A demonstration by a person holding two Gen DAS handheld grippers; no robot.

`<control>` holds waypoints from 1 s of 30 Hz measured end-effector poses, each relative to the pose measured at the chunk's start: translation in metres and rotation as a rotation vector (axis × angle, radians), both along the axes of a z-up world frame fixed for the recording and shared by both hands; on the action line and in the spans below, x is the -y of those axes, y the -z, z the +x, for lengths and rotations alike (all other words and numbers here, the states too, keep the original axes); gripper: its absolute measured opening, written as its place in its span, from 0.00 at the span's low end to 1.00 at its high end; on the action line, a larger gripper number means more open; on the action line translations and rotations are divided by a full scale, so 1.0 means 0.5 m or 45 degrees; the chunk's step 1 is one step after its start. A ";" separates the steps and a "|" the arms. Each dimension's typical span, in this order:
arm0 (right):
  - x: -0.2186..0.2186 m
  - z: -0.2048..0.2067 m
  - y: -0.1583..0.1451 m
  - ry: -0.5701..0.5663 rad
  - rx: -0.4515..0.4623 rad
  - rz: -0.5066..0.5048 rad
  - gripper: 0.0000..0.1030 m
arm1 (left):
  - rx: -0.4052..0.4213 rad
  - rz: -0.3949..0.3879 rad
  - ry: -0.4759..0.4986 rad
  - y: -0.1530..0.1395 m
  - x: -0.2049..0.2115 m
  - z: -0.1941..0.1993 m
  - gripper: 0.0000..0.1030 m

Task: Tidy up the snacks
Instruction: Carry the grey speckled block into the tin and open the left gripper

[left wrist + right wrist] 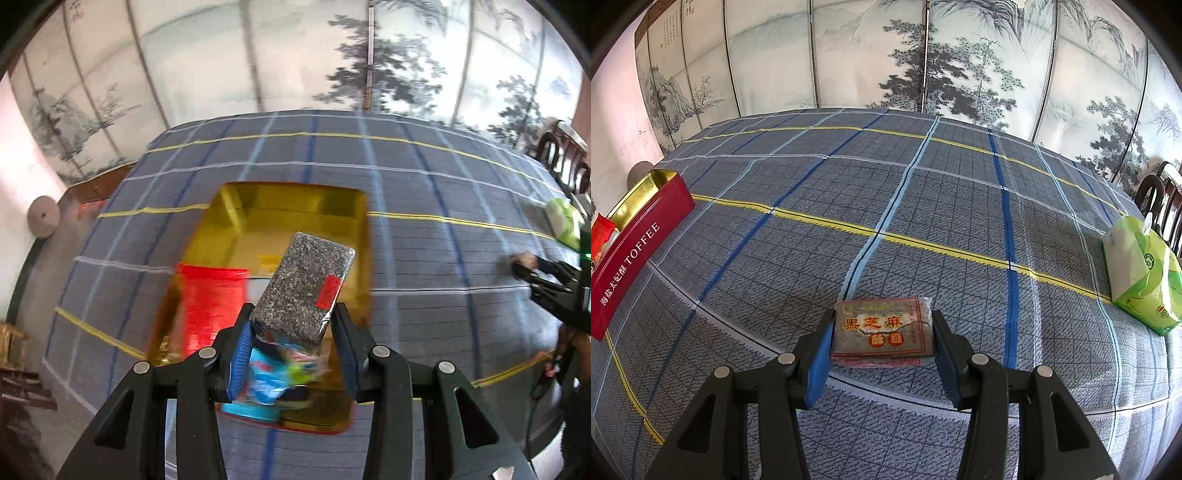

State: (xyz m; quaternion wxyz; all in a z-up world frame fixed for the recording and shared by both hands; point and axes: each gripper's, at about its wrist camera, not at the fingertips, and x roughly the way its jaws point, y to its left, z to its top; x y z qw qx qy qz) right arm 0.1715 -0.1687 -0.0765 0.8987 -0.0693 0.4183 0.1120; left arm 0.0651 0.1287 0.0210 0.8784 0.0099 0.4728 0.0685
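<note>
The left gripper (291,332) has its jaws clamped on a sesame bar (308,286) above the tin (284,195). At 6 o'clock on the tabletop (923,206), the right gripper (881,354) grips a second bar (881,330) by its sides; both look light, stiff, likely brittle.

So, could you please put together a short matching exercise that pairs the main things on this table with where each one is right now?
Things:
1. speckled sesame block
2. red-labelled sesame packet
3. toffee tin
4. green tissue pack

Places:
A. at the table's right edge
B. on the cloth between the right tongs
C. lifted over the tin in the left tongs
D. open, at the table's left side

Pairs: 1-C, 2-B, 3-D, 4-A
</note>
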 end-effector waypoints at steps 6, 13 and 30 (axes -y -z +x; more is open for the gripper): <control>0.000 0.000 0.000 0.000 0.000 0.000 0.48 | -0.031 -0.005 -0.085 0.023 -0.068 0.013 0.37; 0.000 0.000 -0.002 0.000 0.000 0.000 0.48 | -0.086 -0.022 -0.076 0.064 -0.085 0.015 0.37; 0.000 0.000 0.001 0.000 0.000 -0.001 0.48 | -0.083 0.090 -0.016 0.081 -0.049 0.003 0.39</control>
